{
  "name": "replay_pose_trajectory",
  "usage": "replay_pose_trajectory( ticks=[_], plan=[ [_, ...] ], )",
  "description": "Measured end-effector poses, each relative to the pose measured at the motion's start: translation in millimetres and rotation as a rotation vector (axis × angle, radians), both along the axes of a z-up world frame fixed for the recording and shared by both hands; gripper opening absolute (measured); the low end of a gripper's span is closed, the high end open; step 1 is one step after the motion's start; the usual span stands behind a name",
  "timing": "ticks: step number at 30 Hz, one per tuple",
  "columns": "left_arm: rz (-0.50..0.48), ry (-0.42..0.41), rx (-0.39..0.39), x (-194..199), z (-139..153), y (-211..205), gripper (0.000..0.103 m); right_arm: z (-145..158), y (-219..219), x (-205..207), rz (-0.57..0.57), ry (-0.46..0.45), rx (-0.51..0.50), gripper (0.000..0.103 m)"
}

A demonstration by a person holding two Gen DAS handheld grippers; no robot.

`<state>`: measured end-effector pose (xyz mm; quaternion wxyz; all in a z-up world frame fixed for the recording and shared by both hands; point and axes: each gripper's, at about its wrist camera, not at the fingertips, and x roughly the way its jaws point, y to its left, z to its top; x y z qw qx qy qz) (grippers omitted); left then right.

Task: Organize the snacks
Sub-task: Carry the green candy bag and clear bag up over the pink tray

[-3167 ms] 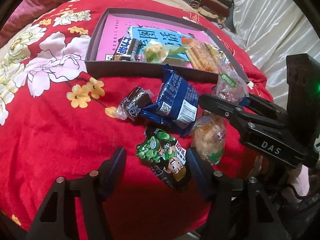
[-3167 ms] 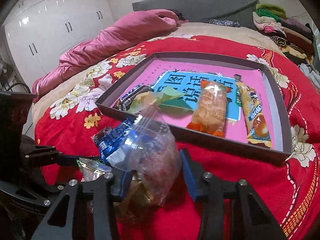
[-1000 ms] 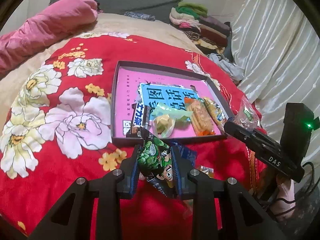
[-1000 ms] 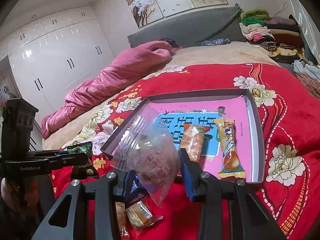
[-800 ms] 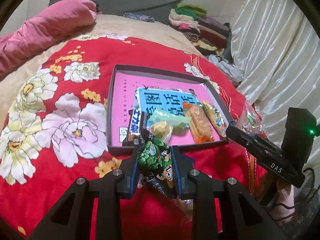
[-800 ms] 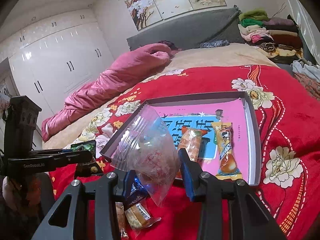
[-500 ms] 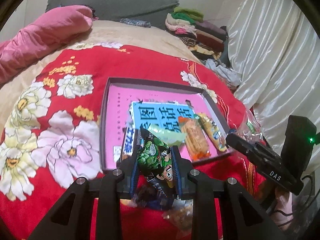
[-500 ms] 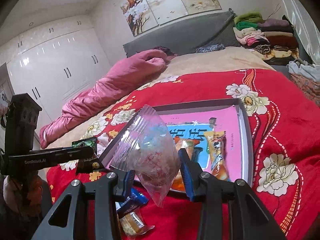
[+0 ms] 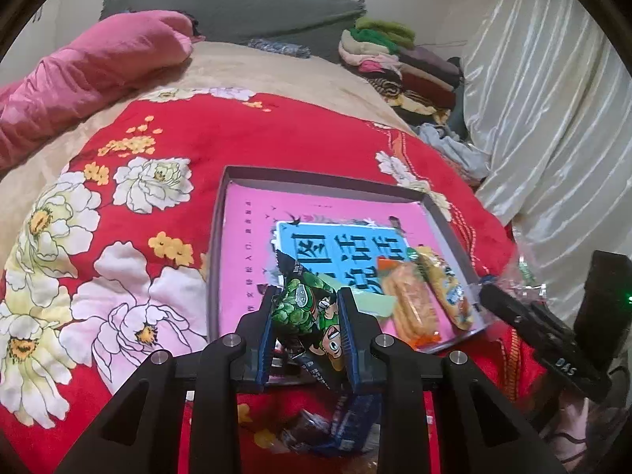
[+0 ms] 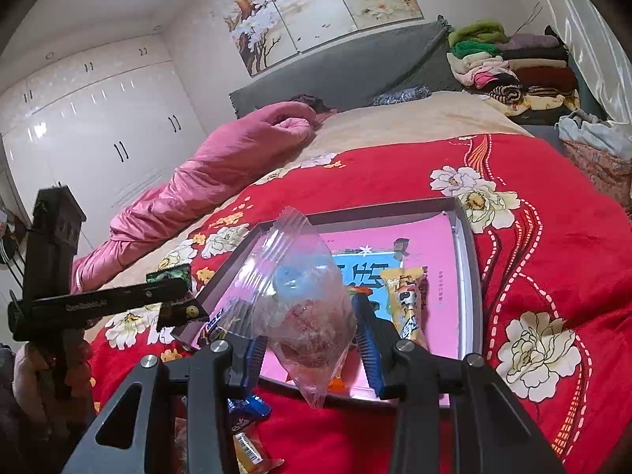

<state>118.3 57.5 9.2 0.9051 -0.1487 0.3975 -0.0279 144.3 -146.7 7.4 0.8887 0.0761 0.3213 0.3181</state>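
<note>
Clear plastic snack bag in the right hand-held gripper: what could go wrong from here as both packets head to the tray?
1. The clear plastic snack bag bulges loosely between the right hand-held gripper fingers, so it may slip out short of the grey tray.
2. The tray's near end already holds the orange wrapped bar and the yellow wrapped bar; a drop there could pile up.
3. The green cartoon snack packet in the left hand-held gripper hangs near the tray wall and might snag.
</note>
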Motion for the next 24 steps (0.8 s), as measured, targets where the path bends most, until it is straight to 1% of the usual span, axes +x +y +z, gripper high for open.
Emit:
replay_pose_trajectory(
  ticks=[6,10,14,17,19,24],
  plan=[
    [0.013,0.014,0.011,7,-10,5,0.030,-1,1,5,-0.007,-0.001,-0.008,0.042],
    [0.019,0.013,-0.005,11,-13,9,0.030,-4,3,12,-0.008,0.005,-0.016,0.042],
    [0.021,0.014,0.003,16,-18,9,0.030,-9,6,17,-0.008,0.017,-0.024,0.042],
    [0.028,0.029,0.002,19,-25,10,0.030,-10,8,18,-0.011,0.015,-0.044,0.042],
    [0.032,0.032,0.007,19,-28,12,0.030,-12,9,18,-0.022,0.015,-0.077,0.042],
    [0.037,0.040,0.009,19,-33,13,0.030,-17,9,20,-0.032,0.038,-0.095,0.042]
  ],
)
